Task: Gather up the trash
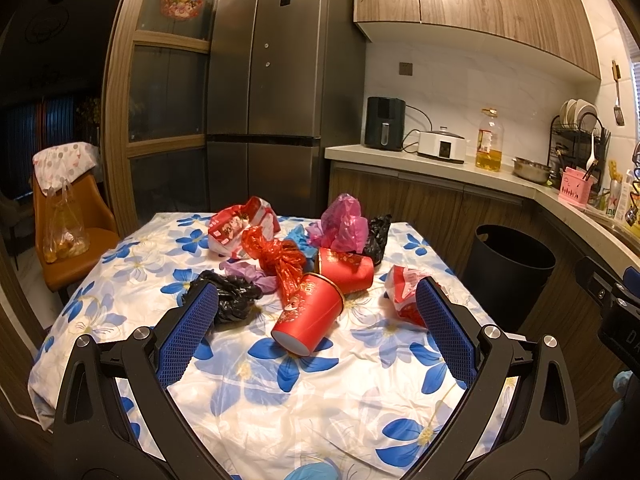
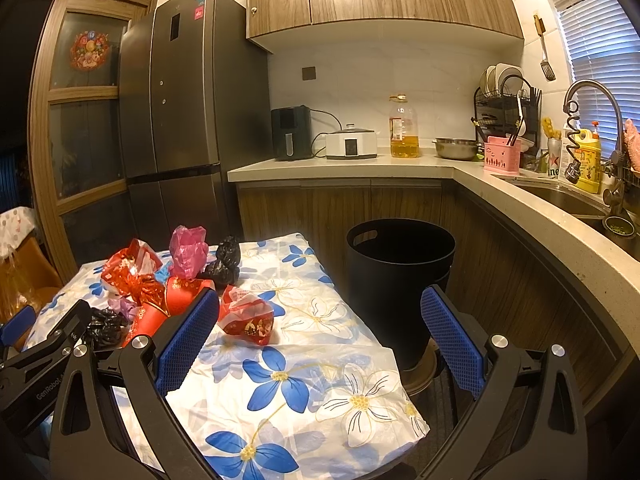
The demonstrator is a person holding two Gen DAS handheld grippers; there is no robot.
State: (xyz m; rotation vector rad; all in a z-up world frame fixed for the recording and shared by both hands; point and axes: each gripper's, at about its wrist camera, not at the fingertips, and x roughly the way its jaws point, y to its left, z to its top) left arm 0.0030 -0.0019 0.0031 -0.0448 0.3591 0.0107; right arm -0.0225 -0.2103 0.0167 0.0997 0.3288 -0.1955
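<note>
Trash lies heaped on the flower-print tablecloth [image 1: 256, 408]. Nearest is a red paper cup [image 1: 310, 320] on its side, a second red cup [image 1: 346, 270] behind it. Around them lie a red ribbon bow [image 1: 280, 258], a black bag [image 1: 232, 294], a pink bag [image 1: 344, 224] and a red-white wrapper [image 1: 404, 290]. My left gripper [image 1: 318, 304] hangs open above the near cup, touching nothing. My right gripper [image 2: 320, 304] is open too, over the table's right edge; the red-white wrapper [image 2: 248, 318] lies just right of its left finger. The black bin [image 2: 400, 280] stands on the floor beside the table.
A counter [image 2: 360, 168] runs along the back and right with an air fryer [image 2: 291, 133], a cooker, an oil bottle [image 2: 404, 128], a dish rack and a sink [image 2: 568, 200]. A fridge [image 1: 276, 92] stands behind the table. An orange chair [image 1: 68, 236] holding a plastic bag is at the left.
</note>
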